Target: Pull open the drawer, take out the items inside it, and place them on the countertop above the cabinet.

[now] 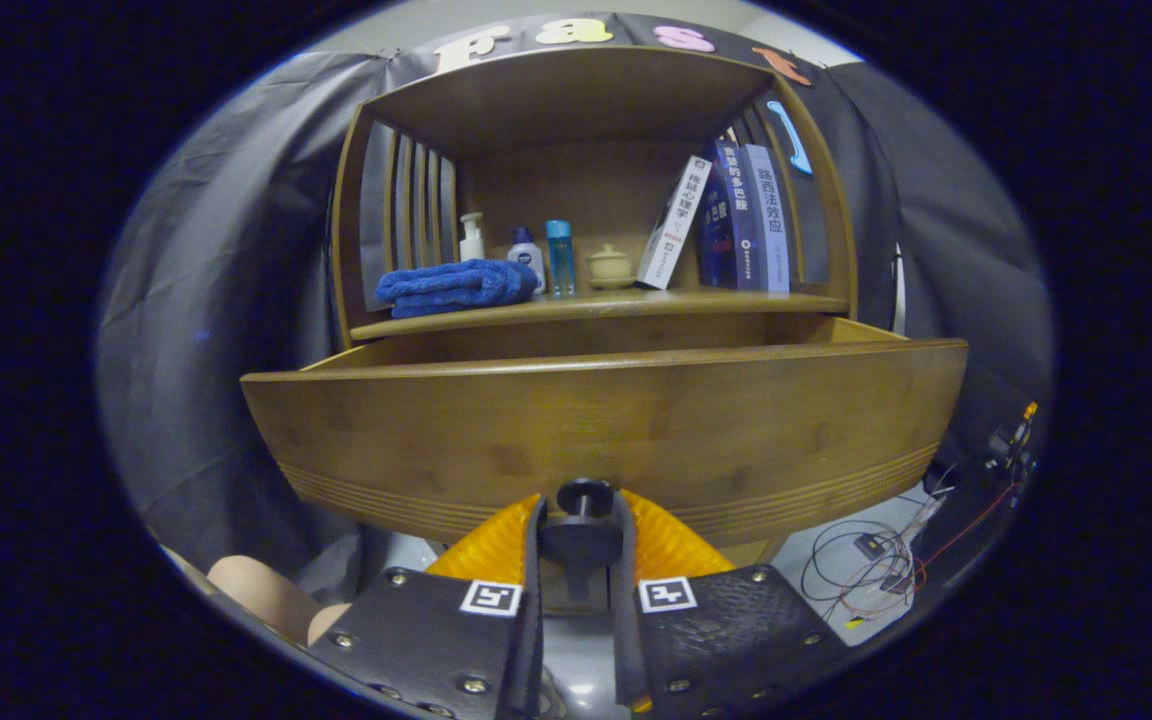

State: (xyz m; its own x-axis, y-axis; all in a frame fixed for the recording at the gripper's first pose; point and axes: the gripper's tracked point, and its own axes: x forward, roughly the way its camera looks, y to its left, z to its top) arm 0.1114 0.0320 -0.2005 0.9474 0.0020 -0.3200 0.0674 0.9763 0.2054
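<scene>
Right now my gripper (581,540) is closed on the drawer knob (584,497), both fingers (532,560) pressing its dark stem from either side, the round head of the knob showing just above them. That knob sits low on the middle of the drawer front (604,430), and the drawer (626,350) stands pulled out from the cabinet (591,180) toward me; I cannot see what lies inside it, since its front panel hides the interior. Directly above the drawer is the countertop (616,300). On it, above the drawer's left part, a folded blue towel (456,285) lies, with a white pump bottle (472,238) behind it, then a small white bottle with a dark cap (526,258) and a clear blue bottle (560,257) just beside the towel. Above the drawer's middle sits a pale lidded pot (610,266). Above its right part stand several books (736,215), the nearest one leaning against the others. Below the drawer to the right, loose wires (866,565) lie on the floor, well apart from the knob.
</scene>
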